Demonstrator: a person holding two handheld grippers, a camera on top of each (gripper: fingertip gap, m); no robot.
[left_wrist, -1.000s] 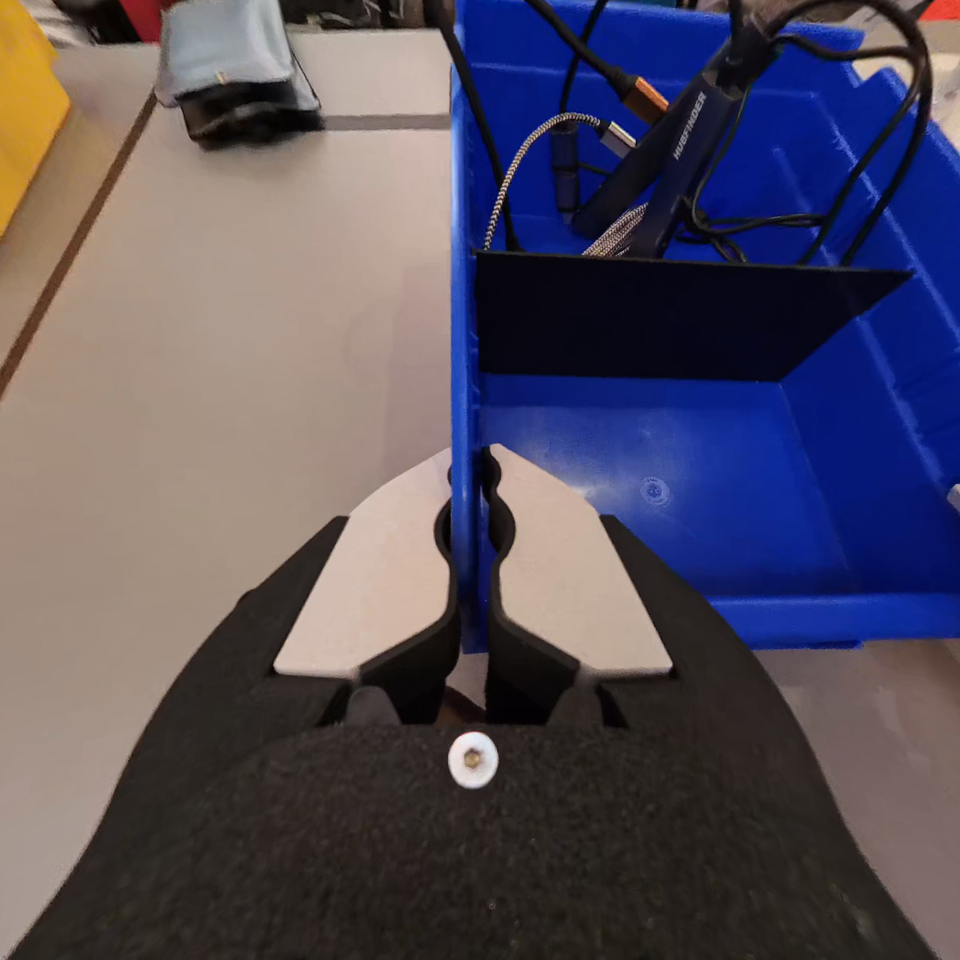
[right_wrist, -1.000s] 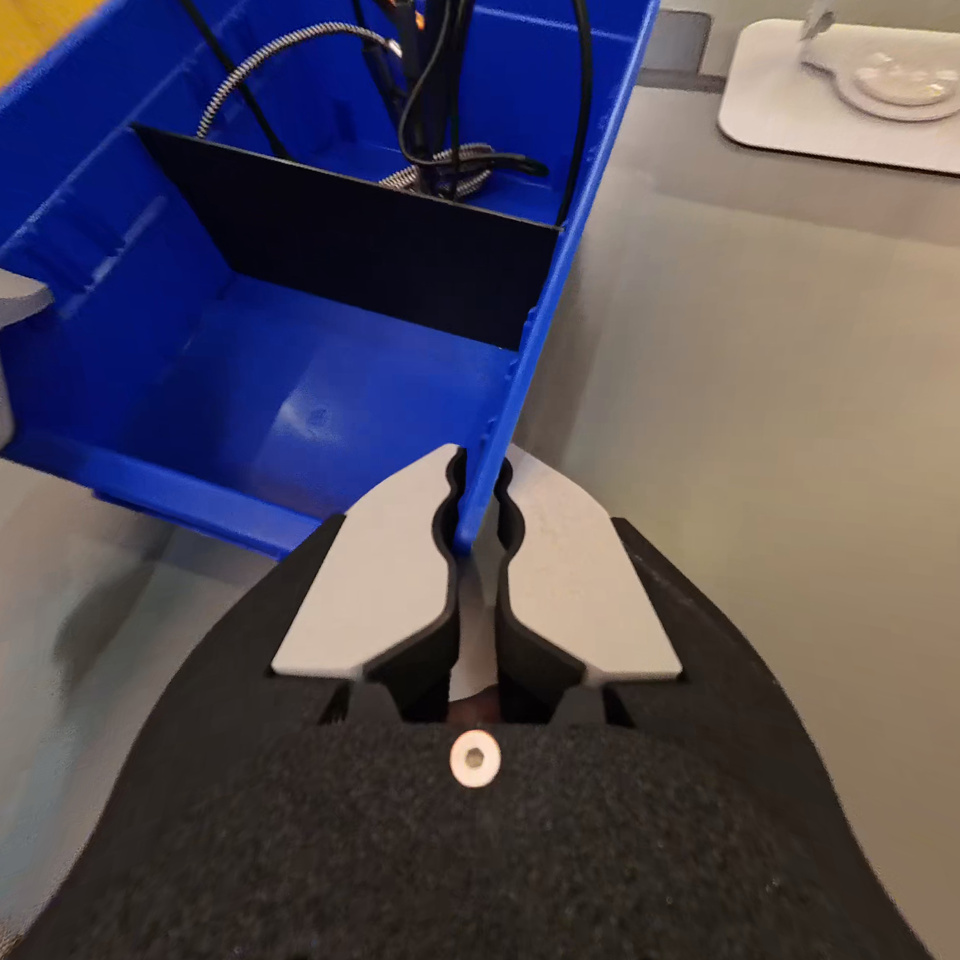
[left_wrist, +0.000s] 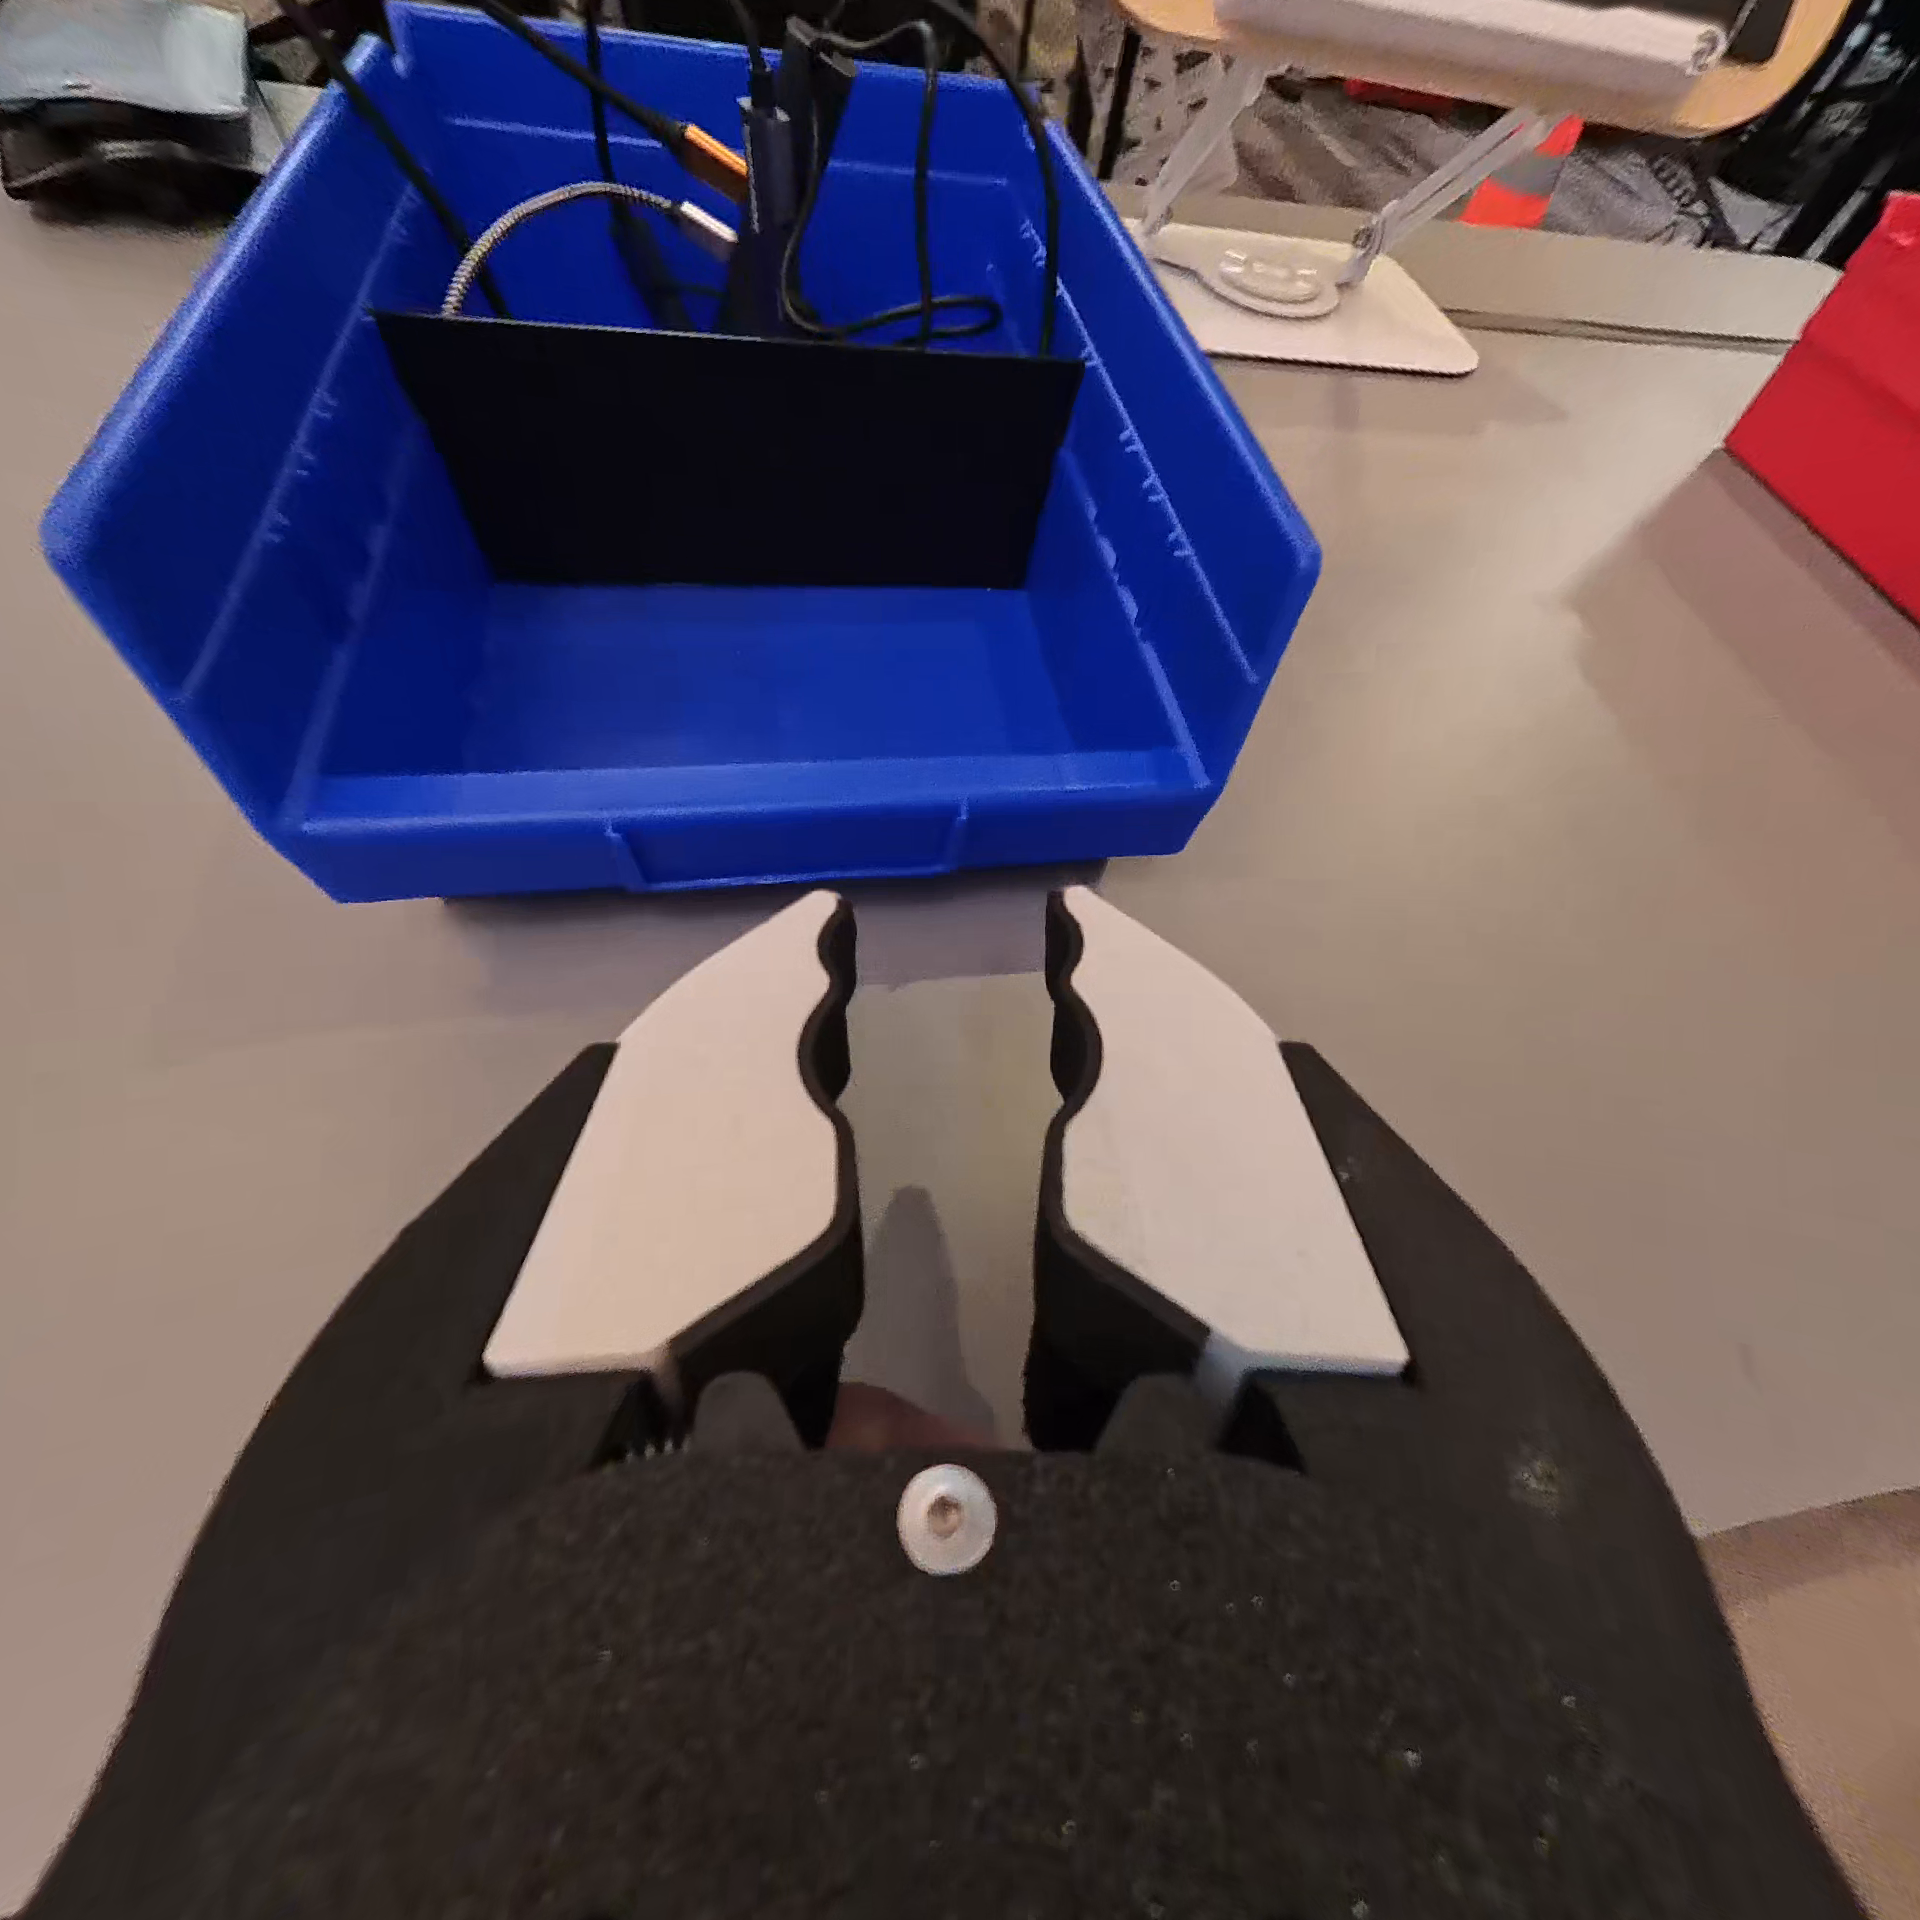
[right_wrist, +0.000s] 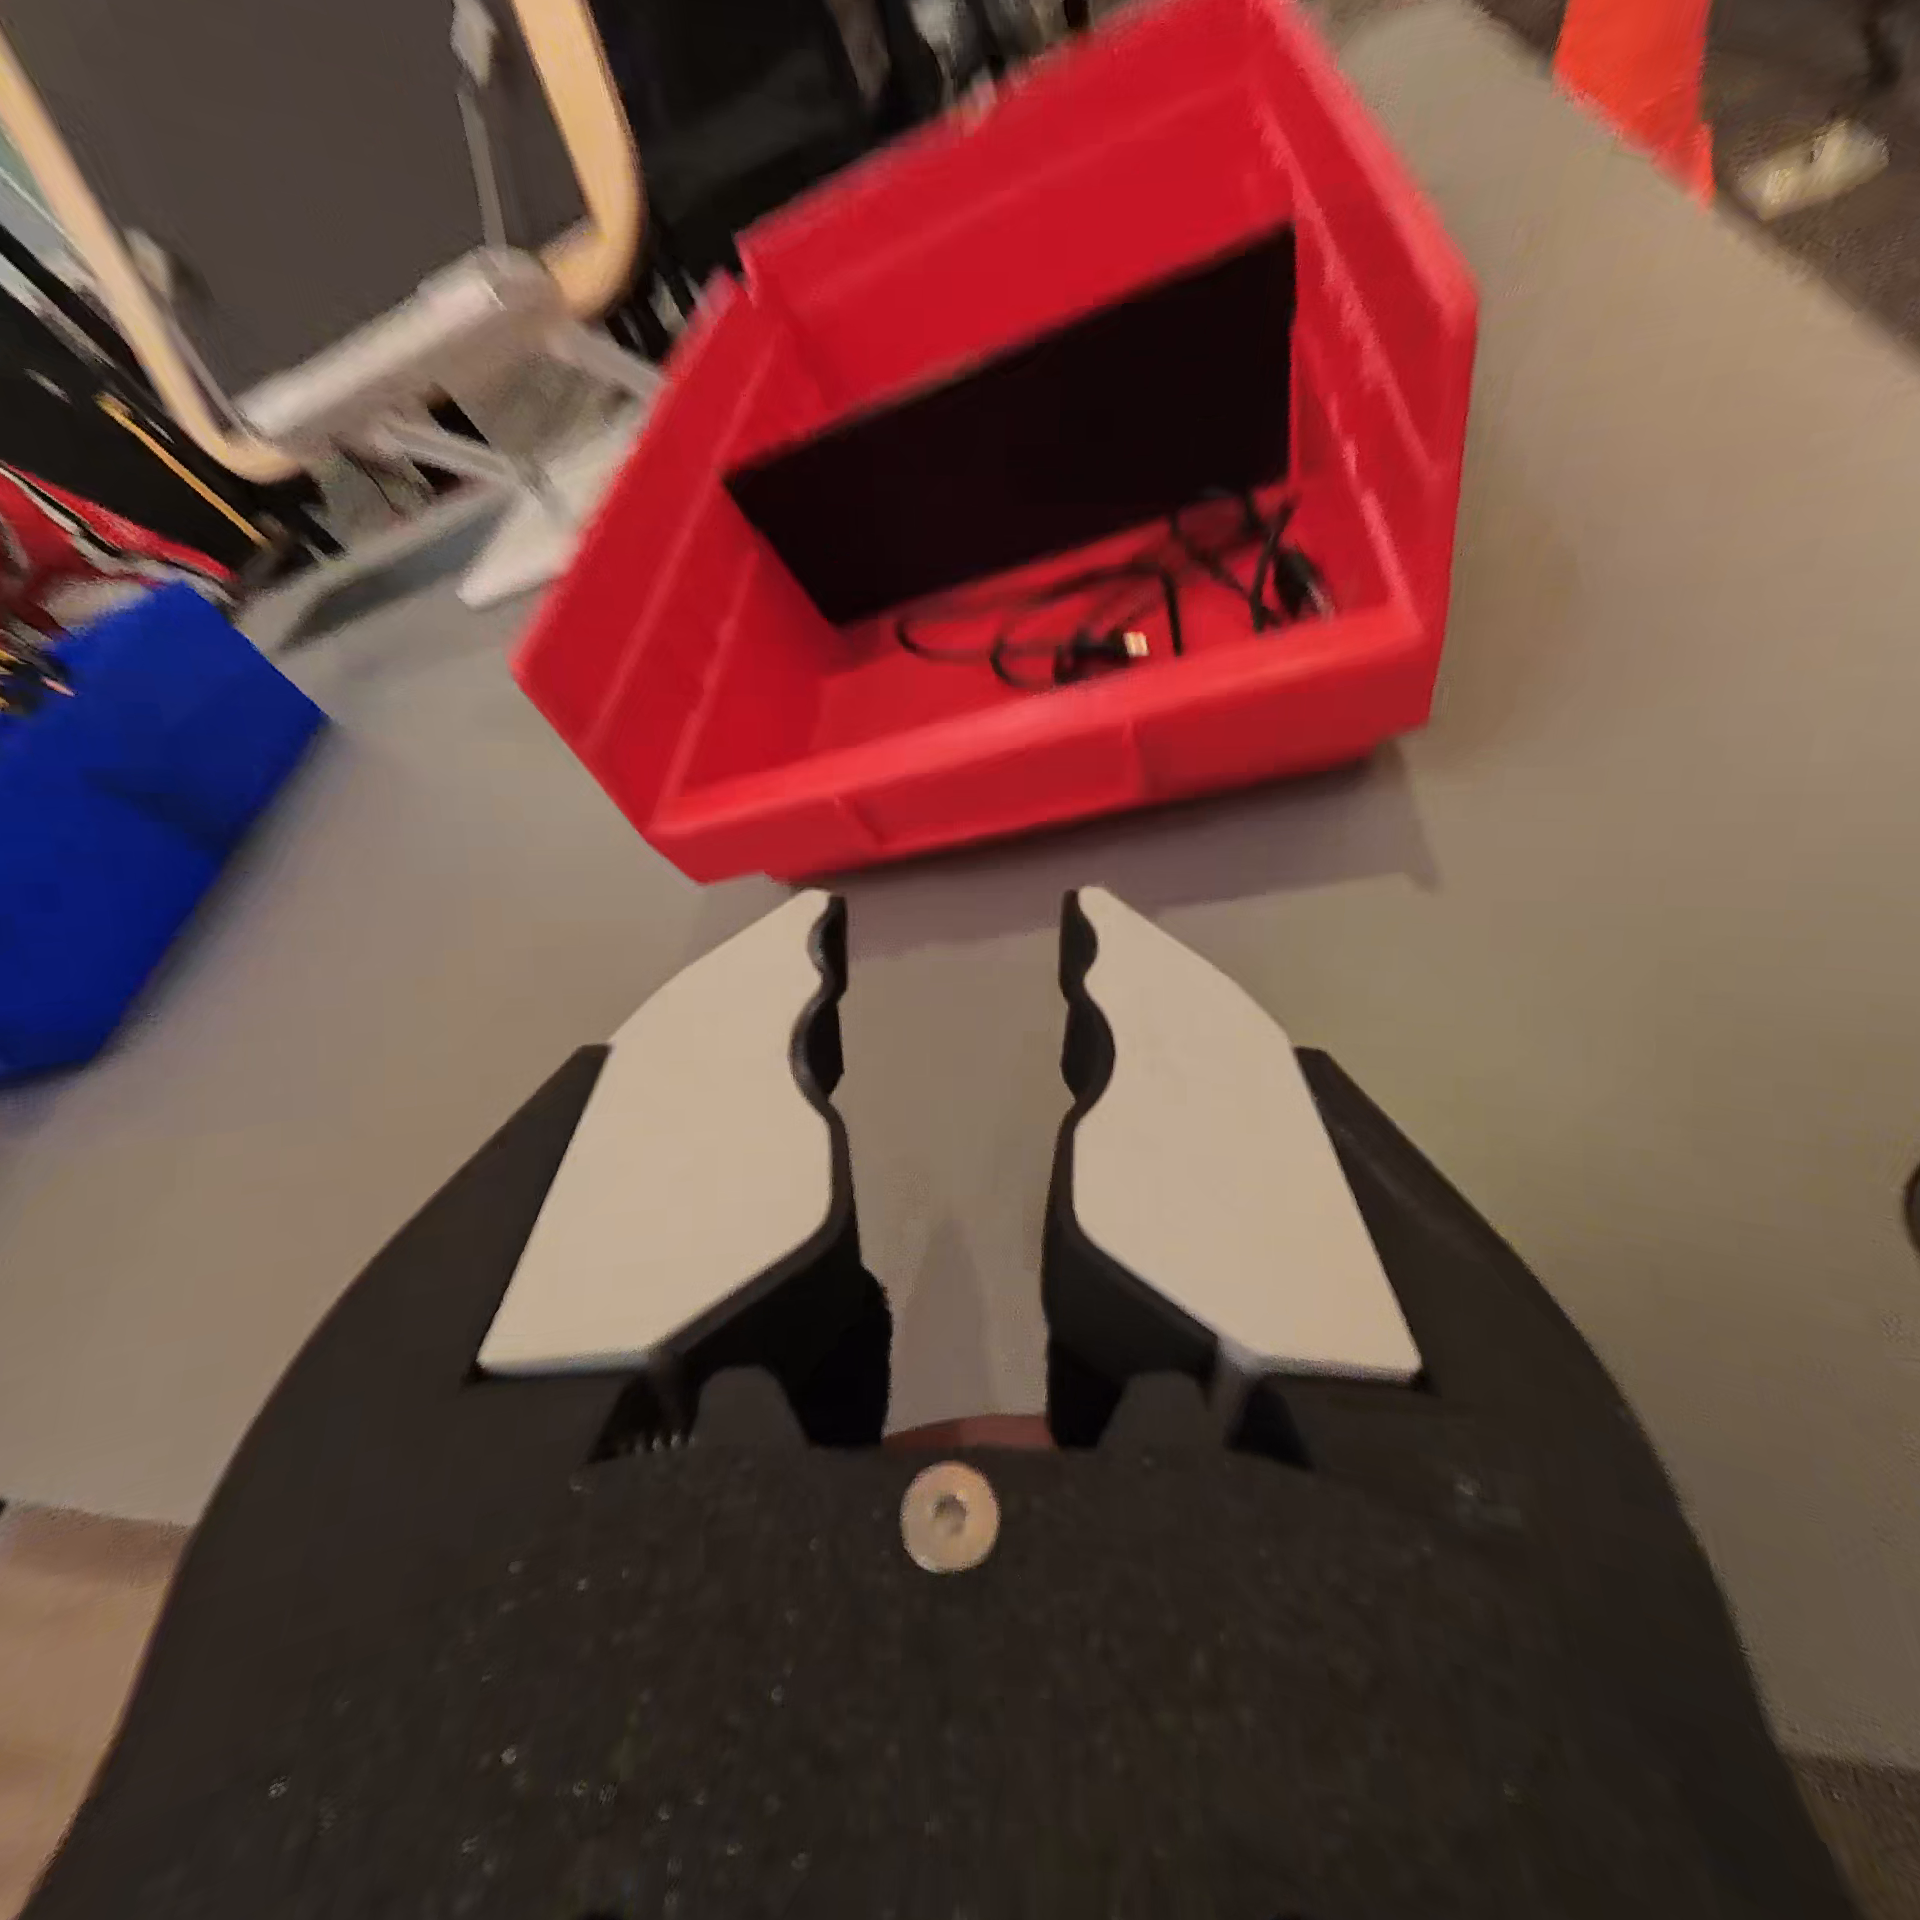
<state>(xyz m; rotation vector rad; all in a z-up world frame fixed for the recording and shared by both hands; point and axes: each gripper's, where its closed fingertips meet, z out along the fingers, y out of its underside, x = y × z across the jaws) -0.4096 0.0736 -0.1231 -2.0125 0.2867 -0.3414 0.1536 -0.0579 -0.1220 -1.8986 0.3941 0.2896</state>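
**Both grippers empty above the worktop, each facing a bin**

Left wrist view: the left gripper (left_wrist: 948, 914) hangs over the grey worktop (left_wrist: 1507, 935) with its jaws spread and nothing between them. Just ahead of the fingertips, not touching them, stands a blue bin (left_wrist: 727, 821) with its low front wall toward the camera. A black divider (left_wrist: 727, 457) crosses the bin upright; the compartment in front of it shows only bare blue floor, while the one behind it holds a tangle of cables (left_wrist: 790, 239), one of them braided. Beyond the bin, to the right, a white stand (left_wrist: 1309, 301) rests on the worktop, and the edge of a red bin (left_wrist: 1839, 447) shows at the right border.

Right wrist view, blurred: the right gripper (right_wrist: 954, 920) also has its jaws spread and holds nothing. Ahead of it, apart from the fingertips, sits the red bin (right_wrist: 935, 790), turned at an angle. A black divider (right_wrist: 1018, 478) splits it, and dark cables (right_wrist: 1122, 623) lie in the near compartment. The blue bin (right_wrist: 114, 810) stands at the left edge, well apart from the red one.
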